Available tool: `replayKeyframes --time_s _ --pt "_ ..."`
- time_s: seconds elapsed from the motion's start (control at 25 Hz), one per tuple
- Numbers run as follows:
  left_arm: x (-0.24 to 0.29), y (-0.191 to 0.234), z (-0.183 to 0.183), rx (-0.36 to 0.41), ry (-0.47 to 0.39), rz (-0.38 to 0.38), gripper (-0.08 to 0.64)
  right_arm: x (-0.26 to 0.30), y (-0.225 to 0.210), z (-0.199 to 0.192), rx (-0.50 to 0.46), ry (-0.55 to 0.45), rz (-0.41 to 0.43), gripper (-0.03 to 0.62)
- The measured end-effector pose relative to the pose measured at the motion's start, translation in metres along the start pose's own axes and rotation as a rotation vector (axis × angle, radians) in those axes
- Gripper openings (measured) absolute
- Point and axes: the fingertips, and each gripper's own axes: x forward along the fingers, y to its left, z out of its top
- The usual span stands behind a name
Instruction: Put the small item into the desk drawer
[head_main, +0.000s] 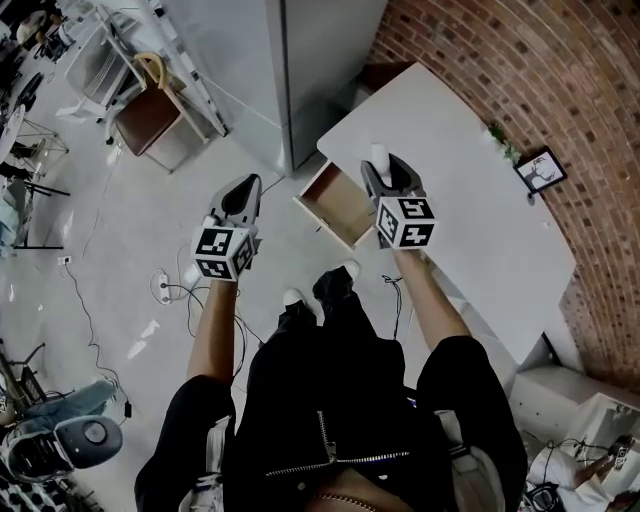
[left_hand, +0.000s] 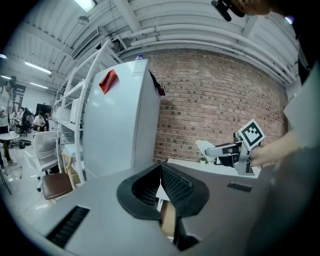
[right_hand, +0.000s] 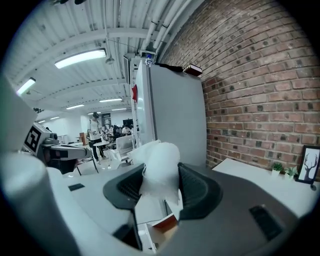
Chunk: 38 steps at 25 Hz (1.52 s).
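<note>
In the head view a white desk (head_main: 470, 210) stands against a brick wall, its wooden drawer (head_main: 312, 200) pulled open toward the floor side. My right gripper (head_main: 383, 168) hovers over the drawer's desk end, shut on a small white, crumpled-looking item (head_main: 380, 157). The right gripper view shows that item (right_hand: 157, 167) pinched between the pads (right_hand: 192, 187), with the drawer (right_hand: 162, 225) below. My left gripper (head_main: 248, 188) hangs over the floor to the left of the drawer, jaws together and empty. In the left gripper view its pads (left_hand: 175, 185) meet, and the right gripper (left_hand: 216, 149) shows at the right.
A tall grey cabinet (head_main: 300, 70) stands just beyond the drawer. A picture frame (head_main: 541, 171) and a small plant (head_main: 503, 143) sit at the desk's wall edge. Cables and a power strip (head_main: 165, 288) lie on the floor at the left. A chair (head_main: 150, 115) stands further back.
</note>
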Motion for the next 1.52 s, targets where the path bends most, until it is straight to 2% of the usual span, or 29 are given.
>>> replayKeyframes --time_s 0.4,0.92,1.52 --pt "0.009 -0.004 -0.032 -0.031 0.05 -0.011 0.021 0.01 0.006 -0.037 0.004 0.059 0.015 0.193" --pt "0.027 -0.015 -0.09 -0.084 0.137 -0.025 0.021 0.027 0.008 -0.127 0.05 0.201 0.053 0.193" --pt "0.04 -0.01 -0.156 -0.142 0.22 -0.015 0.021 0.065 0.022 -0.217 0.033 0.337 0.131 0.193"
